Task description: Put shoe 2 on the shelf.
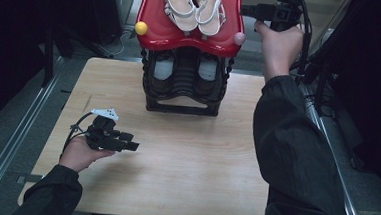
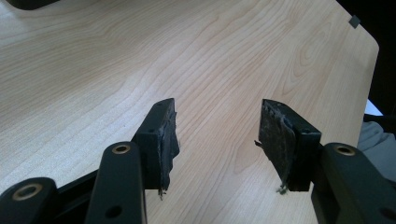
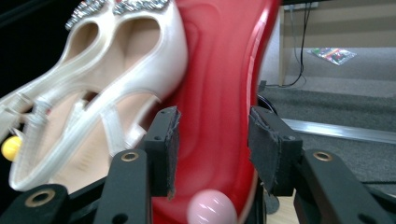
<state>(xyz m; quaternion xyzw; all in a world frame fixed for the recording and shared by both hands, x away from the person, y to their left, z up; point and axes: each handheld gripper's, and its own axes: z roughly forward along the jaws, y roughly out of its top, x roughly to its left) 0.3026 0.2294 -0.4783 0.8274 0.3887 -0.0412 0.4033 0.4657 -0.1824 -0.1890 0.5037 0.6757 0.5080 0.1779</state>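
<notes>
High view has us reaching our right tongs (image 1: 245, 10) toward the right rim of the glossy red moulded plastic tray (image 1: 153, 32), which sits atop a black tiered shoe rack (image 1: 182, 104) at the far edge of the pale wood-grain bench (image 1: 174, 176). A pair of white strappy sandals (image 1: 193, 7) lies on that tray, with a small yellow ball knob (image 1: 141, 28) at its left corner and a pink one (image 1: 239, 38) at its right.

We judge the step to be the approach to the tray's edge or the nearer sandal. The next move calls for easing the tongs inward and settling on a target before closing.

From the right gripper view, the right tongs (image 3: 212, 140) stand partly open, the red tray wall seen between the jaws but not pressed, so nothing is held.

Our left tongs (image 1: 131, 141) rest low over the bench, wide apart and empty; the left gripper view (image 2: 217, 135) confirms bare wood between them.
</notes>
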